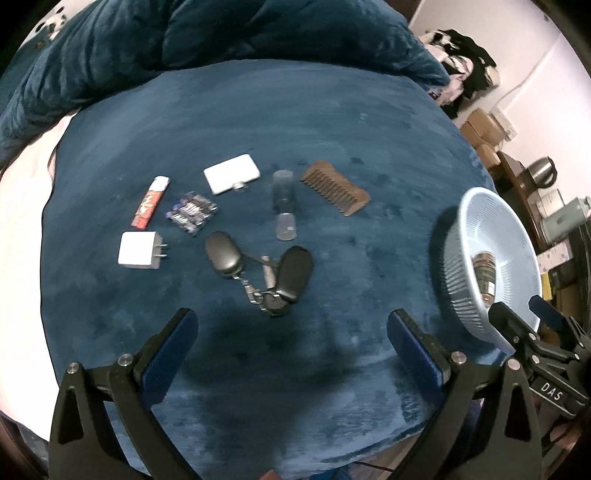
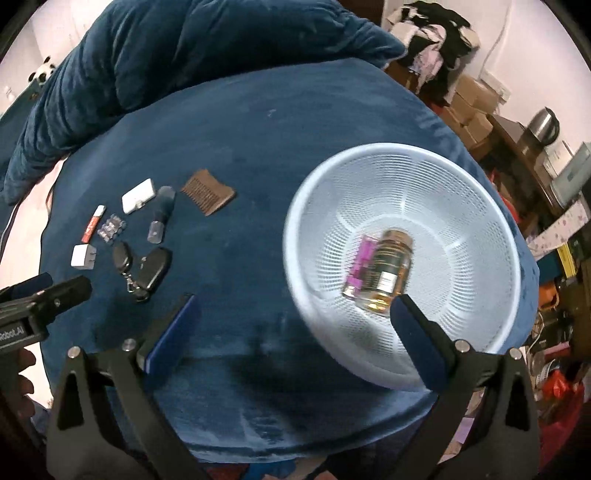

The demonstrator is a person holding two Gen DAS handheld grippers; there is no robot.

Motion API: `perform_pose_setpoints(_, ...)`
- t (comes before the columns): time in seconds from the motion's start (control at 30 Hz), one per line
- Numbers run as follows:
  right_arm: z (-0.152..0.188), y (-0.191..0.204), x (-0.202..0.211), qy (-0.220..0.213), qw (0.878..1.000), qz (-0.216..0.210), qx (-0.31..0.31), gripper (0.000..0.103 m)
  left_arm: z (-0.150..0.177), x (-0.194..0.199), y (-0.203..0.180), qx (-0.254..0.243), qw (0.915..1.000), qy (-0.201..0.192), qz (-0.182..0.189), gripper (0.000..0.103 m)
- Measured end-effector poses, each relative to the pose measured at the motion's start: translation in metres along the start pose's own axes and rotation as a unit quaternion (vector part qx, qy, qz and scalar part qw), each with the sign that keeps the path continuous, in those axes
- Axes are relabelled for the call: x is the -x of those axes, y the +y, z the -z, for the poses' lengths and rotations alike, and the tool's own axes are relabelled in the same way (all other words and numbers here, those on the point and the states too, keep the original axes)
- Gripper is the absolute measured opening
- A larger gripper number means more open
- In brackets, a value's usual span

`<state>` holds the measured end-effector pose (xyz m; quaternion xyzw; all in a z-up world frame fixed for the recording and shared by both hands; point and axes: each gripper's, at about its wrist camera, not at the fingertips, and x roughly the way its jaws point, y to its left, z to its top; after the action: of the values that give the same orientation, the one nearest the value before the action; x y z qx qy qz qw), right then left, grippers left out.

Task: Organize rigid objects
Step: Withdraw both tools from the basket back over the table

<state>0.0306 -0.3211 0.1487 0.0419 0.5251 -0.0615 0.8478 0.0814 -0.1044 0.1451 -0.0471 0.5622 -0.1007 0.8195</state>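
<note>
Keys (image 1: 264,271) sat lower centre on the bed (image 1: 258,122), basket (image 2: 476,206) at right. Both your tools, left tool (image 1: 291,334) and right tool (image 2: 291,325), were spread, empty. Stiff fobs, floppy chain: pinch one fob body.

A home bedroom: a bed (image 1: 258,122) under a blue blanket, a rumpled quilt (image 1: 184,33) behind it, clothes (image 1: 461,62), boxes (image 1: 484,129) and a kettle (image 1: 543,171) beside it.

White "DAS" on a black plate of the right gripper (image 1: 524,314), seen from the left wrist. "Robot.AI" on the left gripper (image 2: 44,286) body. Package and bottle labels unreadable.
</note>
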Motion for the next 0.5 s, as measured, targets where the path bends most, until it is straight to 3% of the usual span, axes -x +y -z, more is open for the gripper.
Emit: perform_pose_setpoints(0.5, -0.008, 0.091, -0.034, 0.023, 0.997, -0.045, 0.065, 0.103, 0.012, -0.012, 0.119, 0.111, 0.9931, 0.007, -0.035, 0.103)
